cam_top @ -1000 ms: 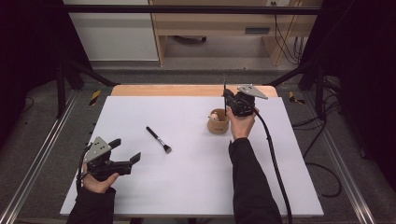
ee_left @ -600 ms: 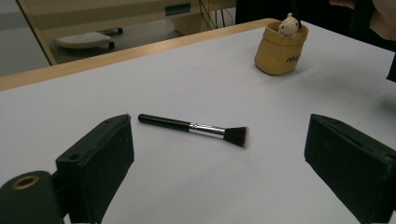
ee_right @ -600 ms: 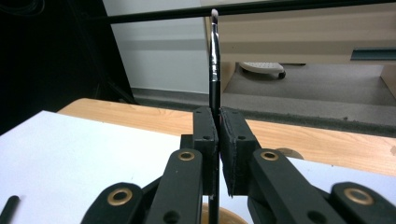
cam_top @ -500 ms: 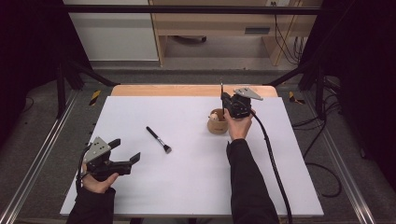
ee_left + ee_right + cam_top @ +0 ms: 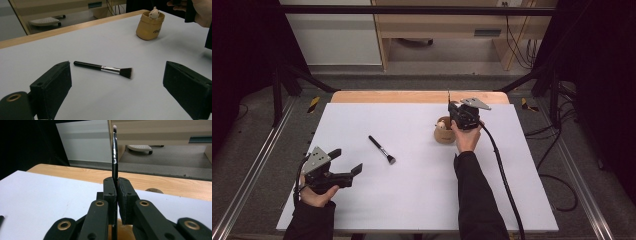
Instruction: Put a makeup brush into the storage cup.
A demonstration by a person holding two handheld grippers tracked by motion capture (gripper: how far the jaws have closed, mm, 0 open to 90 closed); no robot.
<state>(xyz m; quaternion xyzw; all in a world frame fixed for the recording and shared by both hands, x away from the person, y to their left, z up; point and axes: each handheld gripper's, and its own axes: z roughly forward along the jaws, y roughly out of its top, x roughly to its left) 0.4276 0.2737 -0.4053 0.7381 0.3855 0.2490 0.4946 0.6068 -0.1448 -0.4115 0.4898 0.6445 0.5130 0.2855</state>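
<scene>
Thin brush, clenched upright in right gripper over the pot, needs lowering in; left gripper idles released.

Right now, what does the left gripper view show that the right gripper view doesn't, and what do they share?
Left gripper view: the left hand-held gripper with jaws wide apart, the thick makeup brush lying flat on the table between them, and the whole tan cup with a small white figure in it.

Right gripper view: the right hand-held gripper shut on a thin brush that stands upright, bristles up.

Both: the white table and its wooden far edge.
</scene>
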